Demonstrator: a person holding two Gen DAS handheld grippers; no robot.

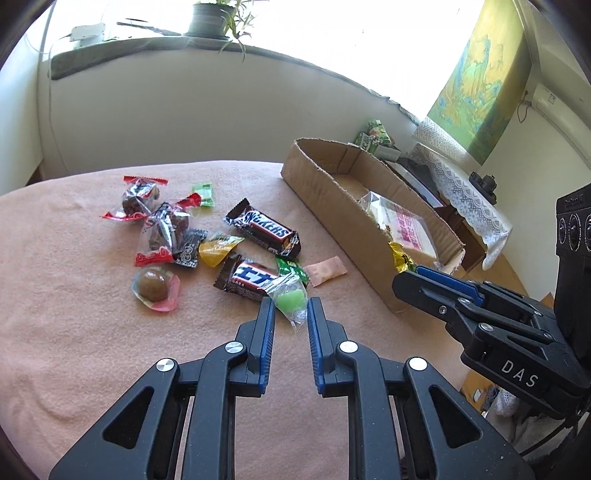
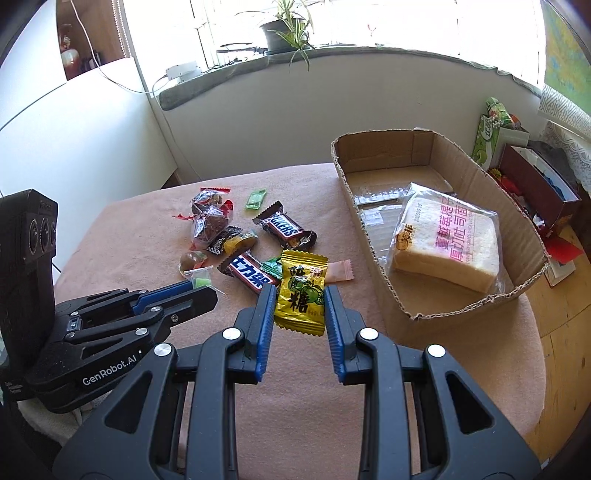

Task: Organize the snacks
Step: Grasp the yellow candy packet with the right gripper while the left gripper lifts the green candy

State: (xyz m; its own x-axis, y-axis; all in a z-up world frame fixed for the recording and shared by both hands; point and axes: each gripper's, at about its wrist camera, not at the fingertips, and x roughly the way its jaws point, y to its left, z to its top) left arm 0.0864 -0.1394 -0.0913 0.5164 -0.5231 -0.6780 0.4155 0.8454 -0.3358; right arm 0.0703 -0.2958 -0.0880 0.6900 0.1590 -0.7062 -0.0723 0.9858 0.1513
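Observation:
My left gripper point(image 1: 291, 308) is shut on a clear-wrapped green candy point(image 1: 290, 297), held just above the pink cloth. My right gripper point(image 2: 300, 299) is shut on a yellow candy packet point(image 2: 301, 295); in the left wrist view it point(image 1: 406, 275) hangs by the near end of the cardboard box point(image 1: 332, 192). The box point(image 2: 480, 173) holds a wrapped bread slice point(image 2: 447, 240). Loose snacks lie on the cloth: two Snickers bars point(image 1: 264, 227) point(image 1: 245, 277), red-wrapped dates point(image 1: 162, 229), a round brown candy point(image 1: 153, 286), a pink sachet point(image 1: 327, 271).
The round table carries a pink cloth point(image 1: 74, 314). A windowsill with a potted plant point(image 2: 284, 33) runs behind it. Beyond the box stand a green carton point(image 2: 491, 136) and a red box point(image 2: 535, 184). A lace-covered cabinet point(image 1: 461, 188) stands at right.

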